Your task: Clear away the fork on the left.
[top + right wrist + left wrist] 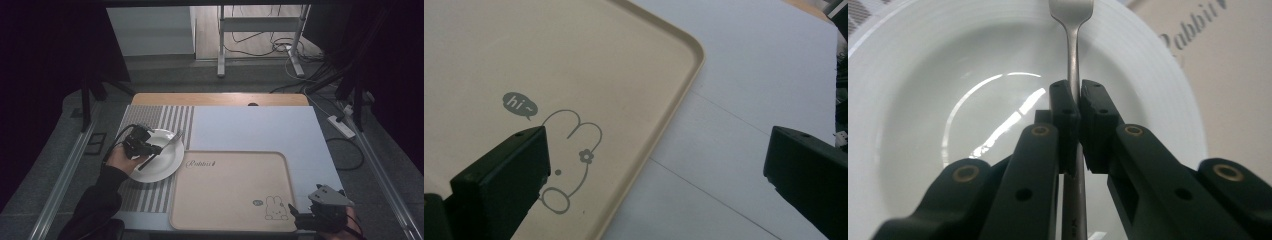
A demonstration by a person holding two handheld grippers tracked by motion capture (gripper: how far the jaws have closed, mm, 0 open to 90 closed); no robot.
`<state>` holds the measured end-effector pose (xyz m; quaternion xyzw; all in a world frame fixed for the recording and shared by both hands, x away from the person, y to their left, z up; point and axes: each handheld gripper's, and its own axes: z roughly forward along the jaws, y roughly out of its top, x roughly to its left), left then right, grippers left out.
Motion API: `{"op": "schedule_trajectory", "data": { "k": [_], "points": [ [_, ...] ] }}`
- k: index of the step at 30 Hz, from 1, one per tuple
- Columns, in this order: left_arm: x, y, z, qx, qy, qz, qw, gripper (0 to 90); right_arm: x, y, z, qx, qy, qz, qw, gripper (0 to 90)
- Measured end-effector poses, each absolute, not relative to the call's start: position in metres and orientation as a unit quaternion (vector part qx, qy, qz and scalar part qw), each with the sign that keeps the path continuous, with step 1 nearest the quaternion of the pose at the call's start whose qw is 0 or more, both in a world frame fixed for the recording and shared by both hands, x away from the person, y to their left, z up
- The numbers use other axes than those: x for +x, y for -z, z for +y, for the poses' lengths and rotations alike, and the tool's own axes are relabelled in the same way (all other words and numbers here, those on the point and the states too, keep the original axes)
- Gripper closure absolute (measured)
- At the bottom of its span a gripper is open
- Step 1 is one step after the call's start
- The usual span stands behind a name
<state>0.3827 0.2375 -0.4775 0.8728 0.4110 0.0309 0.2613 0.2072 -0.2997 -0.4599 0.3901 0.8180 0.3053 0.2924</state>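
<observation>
Pinching a slim silver metal fork (1075, 60) in our left gripper (1074, 107) over the round white plate (913, 100), right gripper (656, 165) wide, we risk it slipping.

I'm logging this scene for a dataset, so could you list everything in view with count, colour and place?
plate: one, white, on the striped mat at table left
fork: one, silver, over the plate, handle clamped
tray: one, beige, rabbit drawing, table centre-front
striped mat: one, grey and white, under the plate
table: one, pale top
power strip: one, white, floor at right
left hand-held gripper: one, black, shut on the fork
right hand-held gripper: one, black, open, by the tray's front right corner
</observation>
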Motion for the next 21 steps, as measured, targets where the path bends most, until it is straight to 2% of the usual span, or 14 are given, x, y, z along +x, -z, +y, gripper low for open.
{"op": "schedule_trajectory", "data": {
  "k": [21],
  "points": [
    [0.335,0.481,0.181,0.884,0.000,0.389,0.260,84.9,0.206,0.460,-0.299,0.384,-0.306,0.819,0.295,0.0]
  ]
}}
